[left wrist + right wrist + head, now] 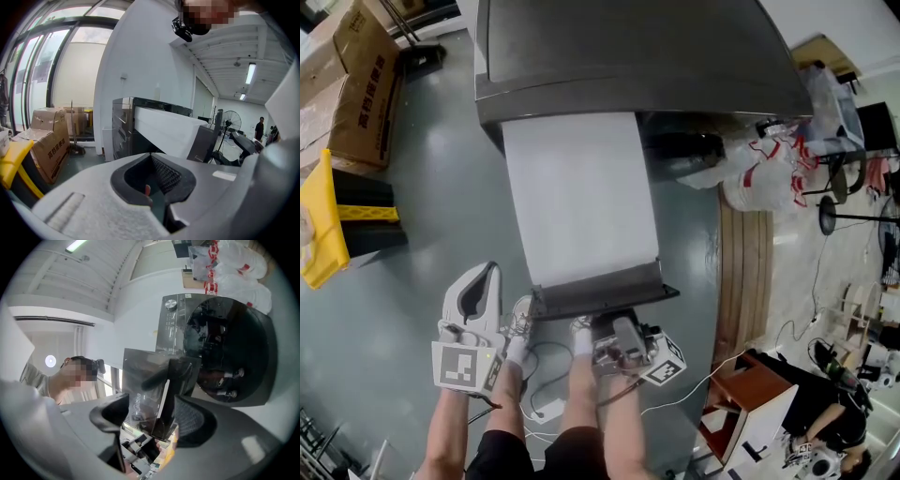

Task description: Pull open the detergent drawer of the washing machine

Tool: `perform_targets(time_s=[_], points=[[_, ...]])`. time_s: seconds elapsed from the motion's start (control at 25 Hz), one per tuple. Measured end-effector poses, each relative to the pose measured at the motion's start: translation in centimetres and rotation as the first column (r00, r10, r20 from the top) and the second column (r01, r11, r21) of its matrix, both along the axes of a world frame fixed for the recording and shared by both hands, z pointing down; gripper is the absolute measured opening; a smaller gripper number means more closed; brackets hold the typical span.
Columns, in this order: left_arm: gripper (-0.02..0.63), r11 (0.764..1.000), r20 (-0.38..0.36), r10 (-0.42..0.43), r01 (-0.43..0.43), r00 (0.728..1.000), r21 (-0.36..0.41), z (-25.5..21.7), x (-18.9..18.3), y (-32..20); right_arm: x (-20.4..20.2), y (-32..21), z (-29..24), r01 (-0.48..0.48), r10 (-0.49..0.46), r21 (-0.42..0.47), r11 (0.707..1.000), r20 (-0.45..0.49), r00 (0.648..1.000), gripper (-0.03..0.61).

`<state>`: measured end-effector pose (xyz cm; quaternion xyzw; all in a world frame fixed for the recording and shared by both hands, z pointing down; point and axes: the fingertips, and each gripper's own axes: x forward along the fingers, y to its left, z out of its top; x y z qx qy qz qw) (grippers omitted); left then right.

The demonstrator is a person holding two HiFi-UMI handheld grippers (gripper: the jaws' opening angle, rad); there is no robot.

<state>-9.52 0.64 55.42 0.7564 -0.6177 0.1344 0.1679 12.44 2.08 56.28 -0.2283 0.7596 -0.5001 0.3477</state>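
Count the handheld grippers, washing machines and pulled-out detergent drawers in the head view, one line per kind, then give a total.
Grippers: 2, the left gripper and the right gripper
Washing machine: 1
Detergent drawer: 1
Total: 4

I see the washing machine (637,56) in glossy dark grey. Detergent drawer (581,197) is white with a dark grey front. Left gripper (487,272) is pale grey, with black-and-white square markers on its cube and black mesh-patterned pads (166,173). Floor (422,216) is blue-grey. Cardboard box (361,84) is brown with red print.
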Motion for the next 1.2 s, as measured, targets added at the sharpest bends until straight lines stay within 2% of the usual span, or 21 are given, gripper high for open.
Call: perform_targets(time_s=[0.16,0.32,0.52,0.64,0.76,1.0,1.2], points=[[0.009,1.0,0.003,0.007,-0.007,1.0,0.0,-0.2,0.2,0.1,0.6,0.3,1.2,-0.008,0.006,-0.036,0.999,-0.033,0.999,0.293],[0.011,1.0,0.011,0.019,-0.019,1.0,0.003,-0.7,0.4,0.1,1.1,0.6,3.3,-0.036,0.023,-0.103,0.994,-0.123,0.992,0.293],[0.011,0.999,0.015,0.033,-0.033,0.999,0.017,-1.6,0.5,-0.5,1.8,0.9,3.7,-0.059,0.025,-0.119,0.991,-0.272,0.962,0.293],[0.009,0.999,0.015,0.044,-0.044,0.999,0.029,-2.9,0.5,-0.7,2.3,1.3,2.9,-0.077,0.024,-0.112,0.991,-0.413,0.91,0.293],[0.011,0.998,0.016,0.046,-0.046,0.999,0.044,-4.8,0.3,-1.2,2.7,1.4,1.0,-0.099,0.042,-0.075,0.992,-0.548,0.835,0.293],[0.011,0.994,0.003,0.073,-0.074,0.997,0.087,-10.0,0.6,-2.3,3.9,0.4,-5.8,-0.146,0.129,0.03,0.989,-0.66,0.74,0.294],[0.009,0.981,0.017,0.107,-0.108,0.994,0.162,-16.1,1.6,-3.7,5.0,-1.4,-12.5,-0.176,0.239,0.166,0.97,-0.767,0.596,0.293]])
